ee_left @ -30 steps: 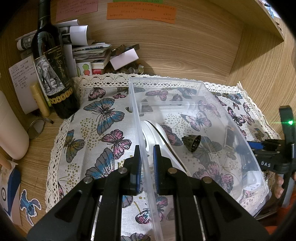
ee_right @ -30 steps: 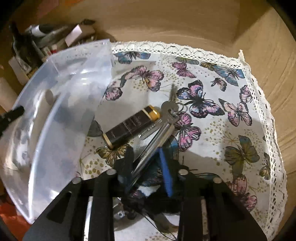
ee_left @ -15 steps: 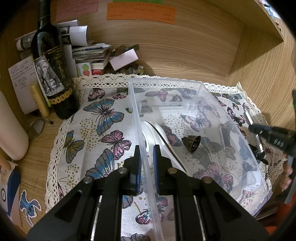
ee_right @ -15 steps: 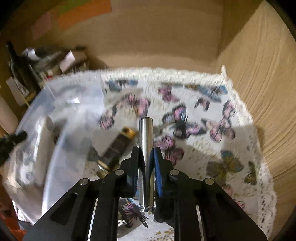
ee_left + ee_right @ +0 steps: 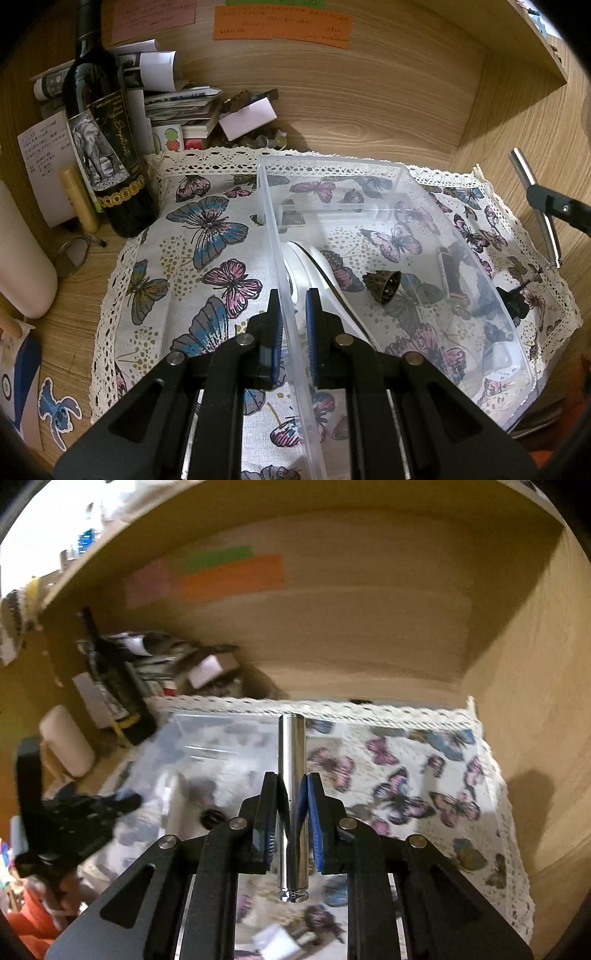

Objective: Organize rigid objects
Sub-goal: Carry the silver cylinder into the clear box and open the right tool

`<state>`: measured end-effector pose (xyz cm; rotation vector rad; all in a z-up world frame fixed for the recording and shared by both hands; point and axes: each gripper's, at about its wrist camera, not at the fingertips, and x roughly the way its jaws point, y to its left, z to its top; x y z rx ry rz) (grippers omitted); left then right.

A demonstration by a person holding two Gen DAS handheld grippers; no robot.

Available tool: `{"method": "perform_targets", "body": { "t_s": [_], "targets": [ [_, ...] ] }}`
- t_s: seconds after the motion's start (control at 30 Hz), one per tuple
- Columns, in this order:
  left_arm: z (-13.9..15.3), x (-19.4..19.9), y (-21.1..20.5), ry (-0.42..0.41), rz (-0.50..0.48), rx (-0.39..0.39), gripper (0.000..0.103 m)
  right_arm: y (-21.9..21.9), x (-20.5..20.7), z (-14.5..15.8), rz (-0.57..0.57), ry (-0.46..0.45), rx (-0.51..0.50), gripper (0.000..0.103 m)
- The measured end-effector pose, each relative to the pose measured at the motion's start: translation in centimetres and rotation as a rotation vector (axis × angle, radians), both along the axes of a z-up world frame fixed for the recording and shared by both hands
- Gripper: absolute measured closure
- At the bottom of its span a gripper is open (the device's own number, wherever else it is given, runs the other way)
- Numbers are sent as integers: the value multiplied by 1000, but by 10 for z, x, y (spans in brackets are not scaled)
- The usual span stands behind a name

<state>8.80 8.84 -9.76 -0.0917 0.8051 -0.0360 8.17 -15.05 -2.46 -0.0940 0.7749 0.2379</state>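
A clear plastic bin (image 5: 369, 166) stands on the butterfly cloth (image 5: 207, 236). My left gripper (image 5: 292, 317) is shut on the bin's left wall. Inside the bin lie a white round object (image 5: 314, 266) and a small dark bell-shaped piece (image 5: 382, 286). My right gripper (image 5: 291, 801) is shut on a silver metal tool (image 5: 291, 775) and holds it in the air above the cloth; the tool also shows at the right edge of the left wrist view (image 5: 535, 199). The bin appears blurred in the right wrist view (image 5: 207, 746). A dark bar with a gold end (image 5: 452, 273) lies by the bin's right wall.
A wine bottle (image 5: 107, 147), papers and small boxes (image 5: 177, 107) crowd the back left corner. A cream bottle (image 5: 22, 254) stands at far left. Wooden walls close the back and right. A small black item (image 5: 515, 299) and a white item (image 5: 498, 354) lie right of the bin.
My right gripper closed on the silver tool, lifted it off the cloth and raised it higher, tilting up. The left gripper kept hold of the bin wall.
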Motion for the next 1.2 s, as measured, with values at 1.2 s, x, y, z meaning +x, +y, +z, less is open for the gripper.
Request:
{"method": "perform_targets", "body": {
  "t_s": [1.2],
  "targets": [
    [1, 2, -1, -6, -2, -3, 92, 43, 8, -33, 113, 134, -80, 88]
  ]
}}
